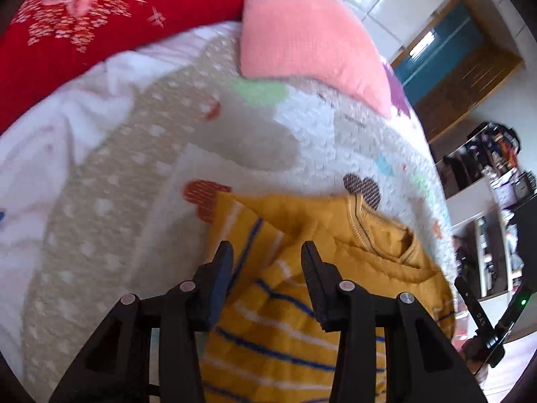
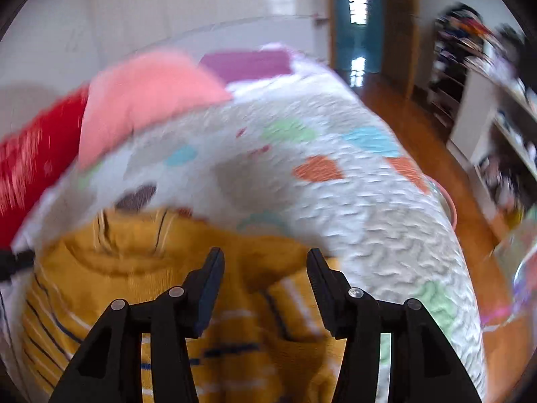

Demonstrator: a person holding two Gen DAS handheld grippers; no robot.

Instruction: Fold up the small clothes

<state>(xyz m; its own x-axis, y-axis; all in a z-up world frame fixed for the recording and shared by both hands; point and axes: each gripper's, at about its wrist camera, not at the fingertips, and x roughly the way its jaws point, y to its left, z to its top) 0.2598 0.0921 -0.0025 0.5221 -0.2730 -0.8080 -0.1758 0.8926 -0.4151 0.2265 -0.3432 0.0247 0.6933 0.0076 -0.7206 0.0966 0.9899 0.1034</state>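
A small mustard-yellow sweater (image 1: 295,322) with blue and white stripes lies on a quilted bedspread (image 1: 161,174), neck opening toward the far side. My left gripper (image 1: 266,255) hovers open over its left sleeve and shoulder, nothing between the fingers. The right wrist view shows the same sweater (image 2: 141,268), blurred by motion. My right gripper (image 2: 265,258) is open above the sweater's right shoulder and folded-in sleeve, holding nothing. The other gripper's black tip (image 2: 13,262) pokes in at the left edge there, and the right gripper's body (image 1: 493,319) shows at the right of the left wrist view.
A pink pillow (image 1: 312,37) and a red floral quilt (image 1: 94,30) sit at the far side of the bed. The bed's right edge drops to a wooden floor (image 2: 402,107). Cluttered white shelves (image 2: 496,100) stand to the right, a doorway (image 2: 359,27) beyond.
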